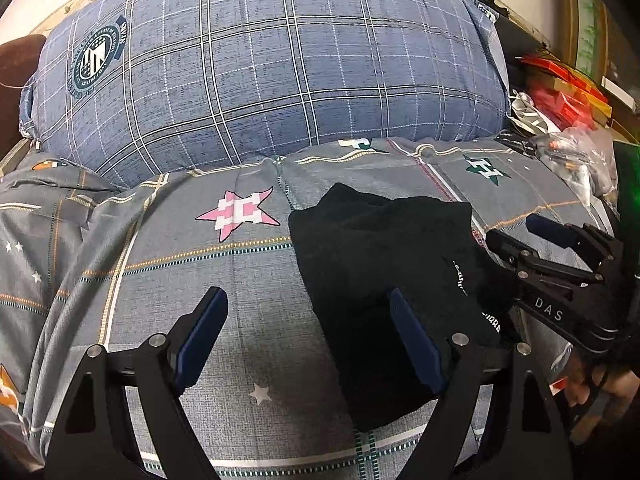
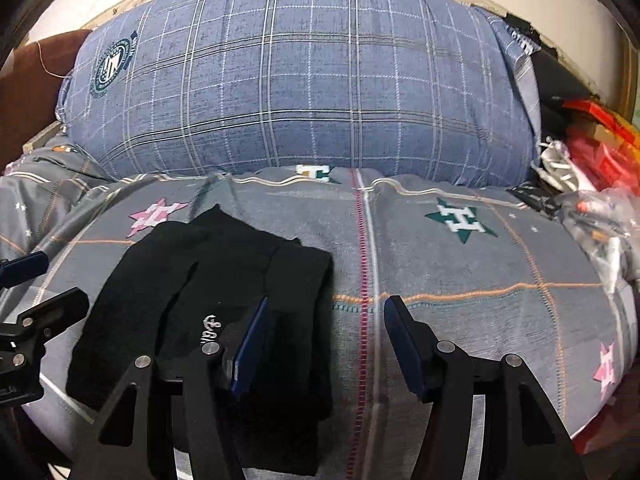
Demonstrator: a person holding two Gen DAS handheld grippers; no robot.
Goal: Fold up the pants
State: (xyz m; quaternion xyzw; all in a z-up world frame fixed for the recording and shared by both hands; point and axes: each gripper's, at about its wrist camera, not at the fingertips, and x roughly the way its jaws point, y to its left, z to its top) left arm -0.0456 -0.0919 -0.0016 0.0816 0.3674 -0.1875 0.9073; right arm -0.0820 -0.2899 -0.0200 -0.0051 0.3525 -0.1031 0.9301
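Black soft-knit pants (image 1: 384,272) with small white lettering, lying folded into a compact, layered rectangle on the grey bed cover (image 1: 240,264) printed with stars and stripes, in front of the large blue checked pillow (image 1: 272,64). Left hand-held gripper (image 1: 308,340) hovering above the near edge of the bundle, jaws spread wide, nothing between the blue pads. Right hand-held gripper (image 2: 326,344) likewise parted and empty, its left finger over the right edge of the cloth, its right finger over bare cover. Folding judged nearly or wholly complete: legs doubled over, edges roughly aligned, no loose leg trailing. Possibly remaining: one last halving or a smoothing of the slightly uneven far edge.
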